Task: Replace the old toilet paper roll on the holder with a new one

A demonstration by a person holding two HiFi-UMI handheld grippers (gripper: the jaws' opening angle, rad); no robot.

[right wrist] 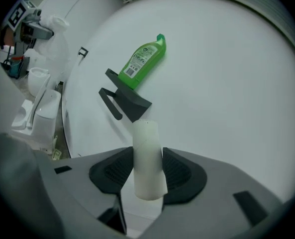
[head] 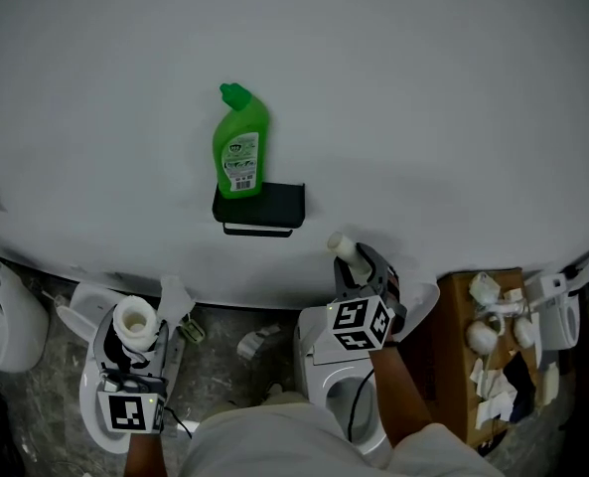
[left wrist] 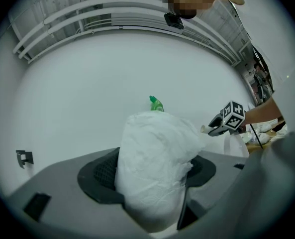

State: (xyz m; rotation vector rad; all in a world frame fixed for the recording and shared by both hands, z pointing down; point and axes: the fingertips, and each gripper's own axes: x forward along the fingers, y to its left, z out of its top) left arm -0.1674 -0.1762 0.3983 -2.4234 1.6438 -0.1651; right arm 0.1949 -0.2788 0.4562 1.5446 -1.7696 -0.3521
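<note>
Closest in: left claw (left wrist: 152, 183) clamped on the new toilet paper roll (left wrist: 154, 156), squeezing it hard enough to crumple and bulge the paper. Soft, light, easily crushed, so better gripped gently across the body, keeping the core clear for threading. Over to the right claw (right wrist: 147, 176): pinched around the old cardboard tube (right wrist: 147, 151), held upright between the pads. Featherweight and thin-walled, likely to buckle under a hard squeeze. Further out, black holder (head: 259, 207) on the white wall, bar looking bare, well apart from both claws. Perched on top of it, green toilet cleaner bottle (head: 239, 147). Probably tippy, so worth approaching from below without a knock.
</note>
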